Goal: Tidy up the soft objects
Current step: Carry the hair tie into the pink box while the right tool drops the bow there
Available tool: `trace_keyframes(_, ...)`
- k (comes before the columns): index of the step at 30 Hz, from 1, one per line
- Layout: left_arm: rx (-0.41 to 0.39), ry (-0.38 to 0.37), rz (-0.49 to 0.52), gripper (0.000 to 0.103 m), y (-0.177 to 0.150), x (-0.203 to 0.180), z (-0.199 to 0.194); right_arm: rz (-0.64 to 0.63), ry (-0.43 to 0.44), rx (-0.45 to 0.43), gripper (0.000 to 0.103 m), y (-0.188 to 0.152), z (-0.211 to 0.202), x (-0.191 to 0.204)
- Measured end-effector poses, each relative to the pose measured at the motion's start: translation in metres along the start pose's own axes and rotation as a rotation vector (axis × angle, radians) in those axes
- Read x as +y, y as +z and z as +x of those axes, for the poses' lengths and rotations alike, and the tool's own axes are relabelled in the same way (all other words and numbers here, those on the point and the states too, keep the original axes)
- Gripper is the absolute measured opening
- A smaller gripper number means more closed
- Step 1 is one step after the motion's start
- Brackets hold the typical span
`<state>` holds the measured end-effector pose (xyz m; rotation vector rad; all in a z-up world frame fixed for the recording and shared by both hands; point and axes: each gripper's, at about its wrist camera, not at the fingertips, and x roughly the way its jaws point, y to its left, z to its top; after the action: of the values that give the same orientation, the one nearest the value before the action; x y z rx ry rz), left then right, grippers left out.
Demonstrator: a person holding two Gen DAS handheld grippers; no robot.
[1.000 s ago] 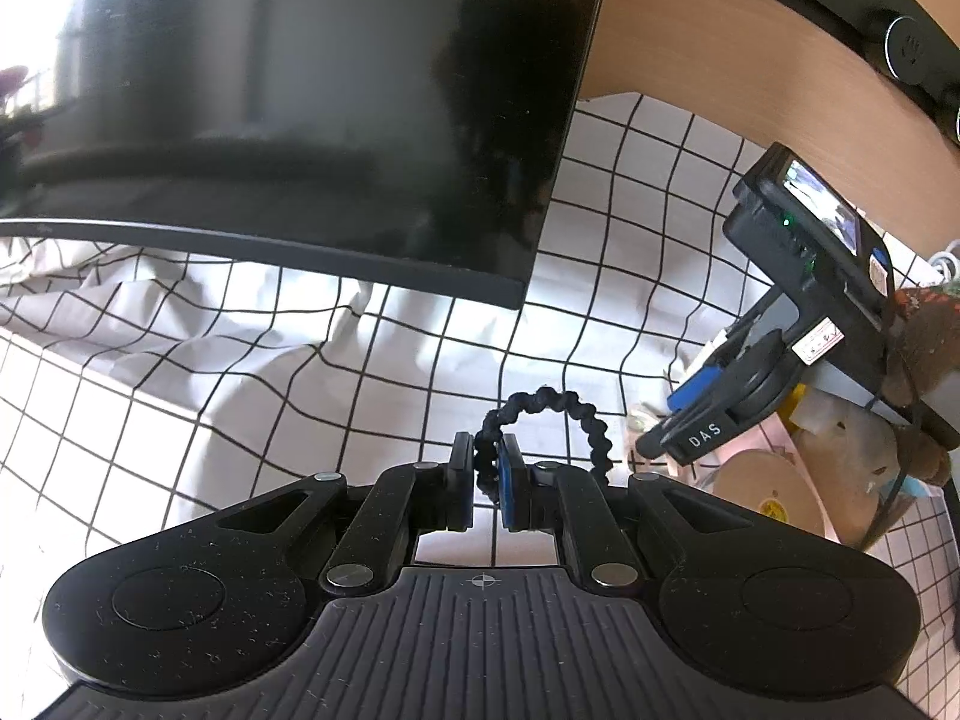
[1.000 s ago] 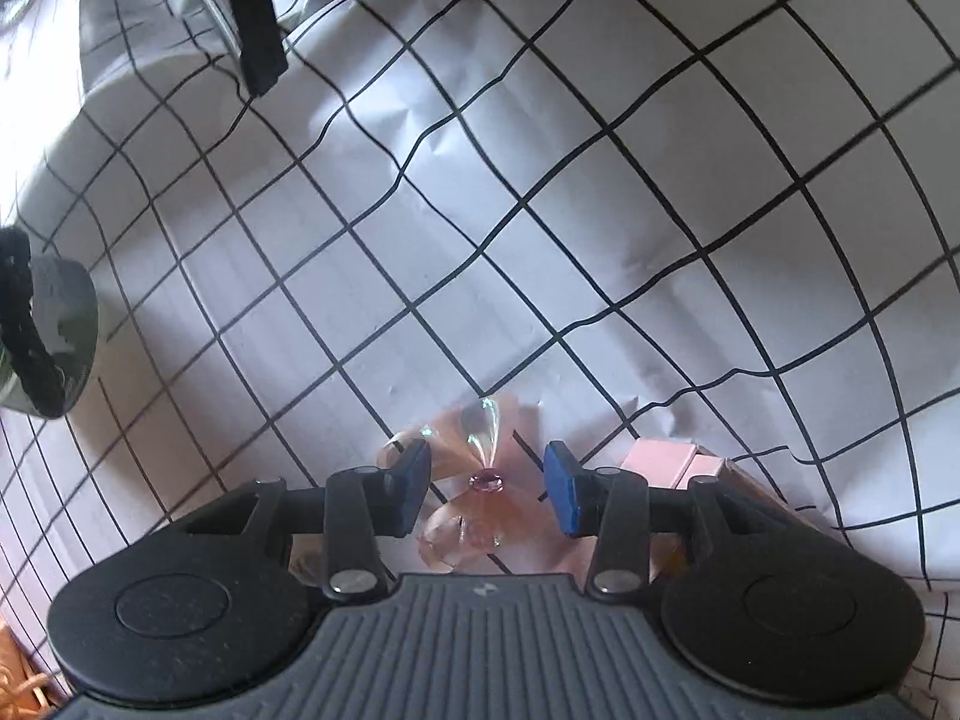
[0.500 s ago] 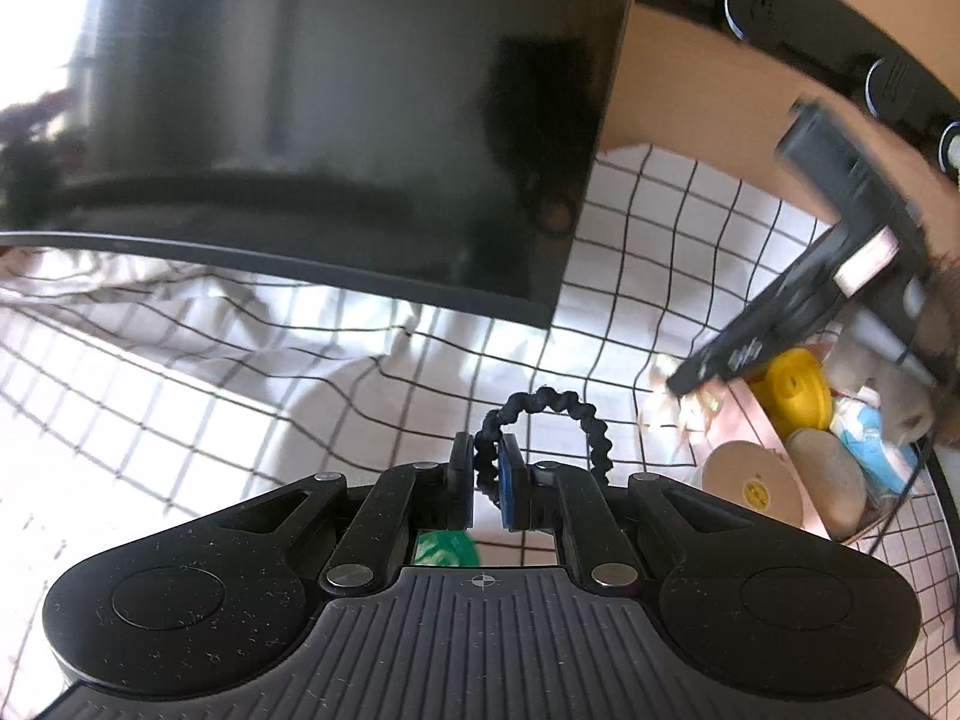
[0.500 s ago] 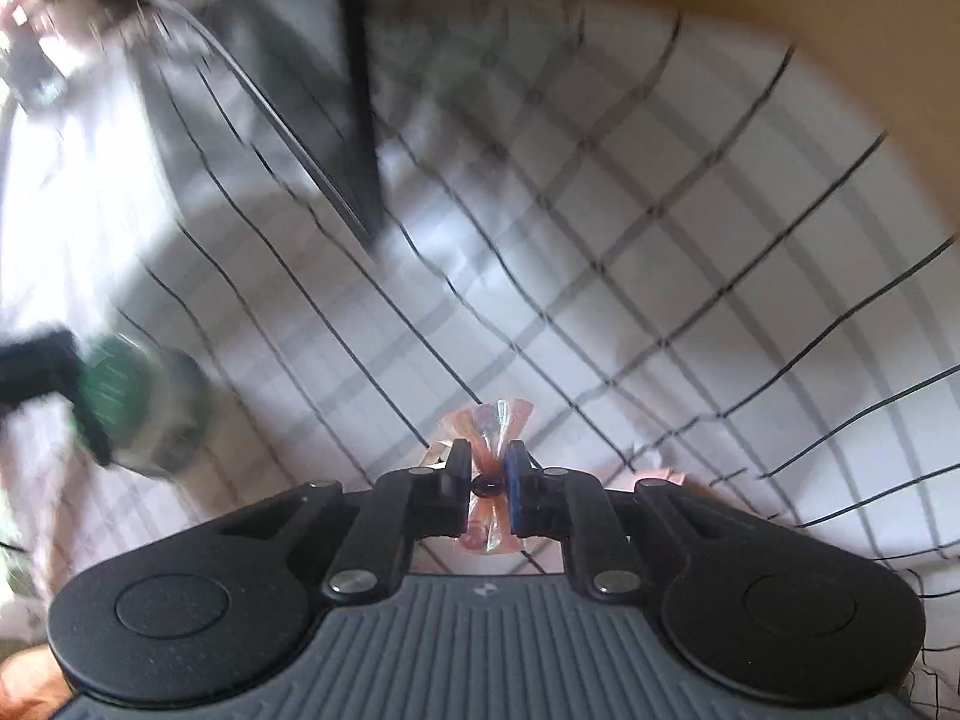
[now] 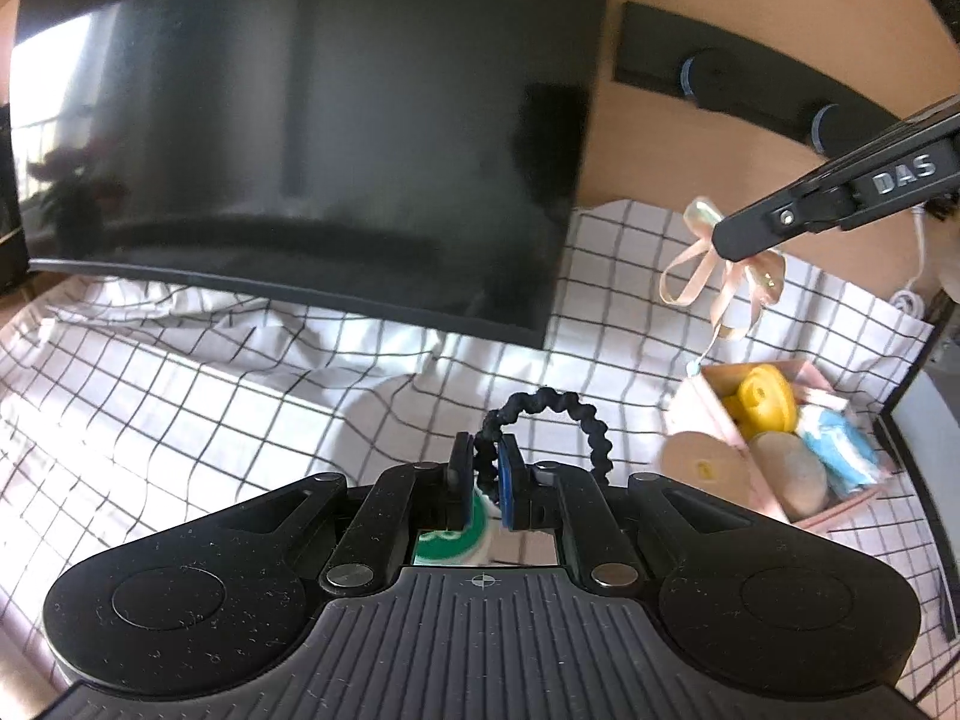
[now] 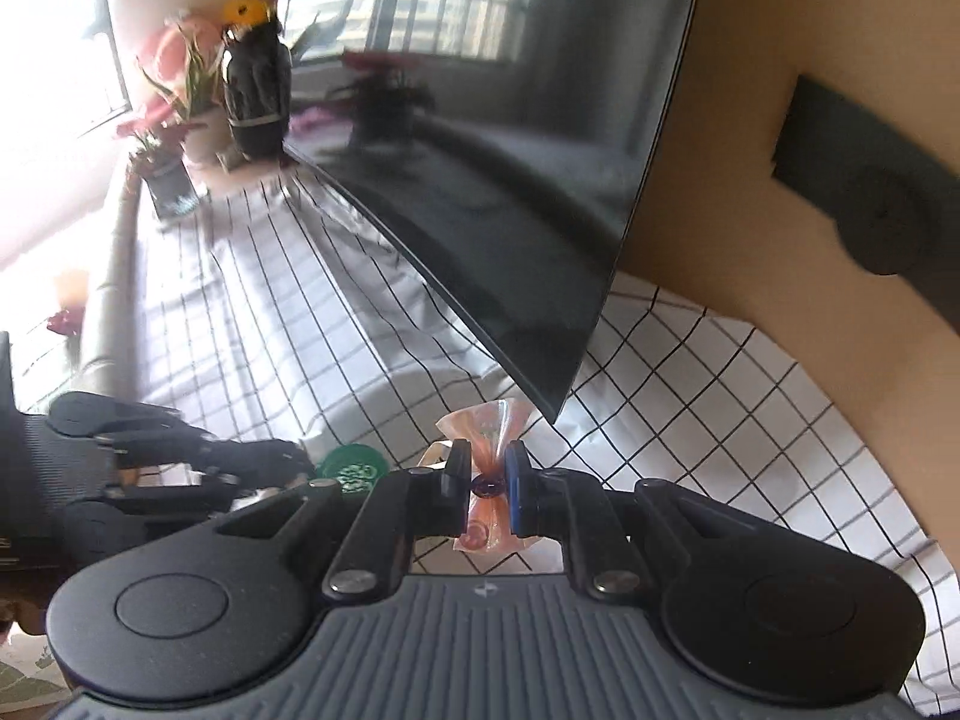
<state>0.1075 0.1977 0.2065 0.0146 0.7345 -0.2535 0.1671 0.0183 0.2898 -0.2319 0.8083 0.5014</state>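
1. While the right claw [image 6: 487, 474] pinches a small pink bow [image 6: 489, 444] of glossy, crinkled ribbon with a dark bead at its knot, its jaws have just been closing and now press the bow from both sides.
2. Seen from the left wrist, the same bow [image 5: 720, 276] hangs in the air above the pink box [image 5: 774, 456], its satin loops and tails dangling from the right claw's tip [image 5: 729, 243].
3. The left claw [image 5: 480, 474] is clamped on a black beaded loop [image 5: 558, 420], a knobbly arch that rises in front of its pads, left of the pink box.
4. Below that loop hangs something round with a green and white face [image 5: 453, 540], mostly hidden by the claw's frame; what it is cannot be told.
5. The pink box is an open rectangular carton holding a rounded yellow toy [image 5: 762, 402], a smooth tan oval piece [image 5: 786, 474] and a light-blue piece [image 5: 840, 456]; a round tan disc [image 5: 708, 468] leans at its left side.
6. The box rests on a wrinkled white cloth [image 5: 240, 396] with a black grid, spread over the desk.
7. A large glossy black screen [image 5: 312, 120] stands left of and behind the box, overhanging the cloth and blocking the wall behind.
8. Beyond the screen's far side, well apart from the box, are potted plants [image 6: 174, 138] by a bright window.
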Motion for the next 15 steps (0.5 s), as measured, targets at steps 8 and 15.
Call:
trace_keyframes(8, -0.028, -0.074, 0.053, 0.010, 0.006, -0.051, -0.008, 0.076, -0.063, -0.104, 0.012, -0.042, -0.061, -0.019)
trace_keyframes(15, 0.021, -0.175, 0.111, 0.010, 0.008, -0.111, 0.015, 0.222, -0.159, -0.144, 0.012, -0.099, -0.093, -0.068)
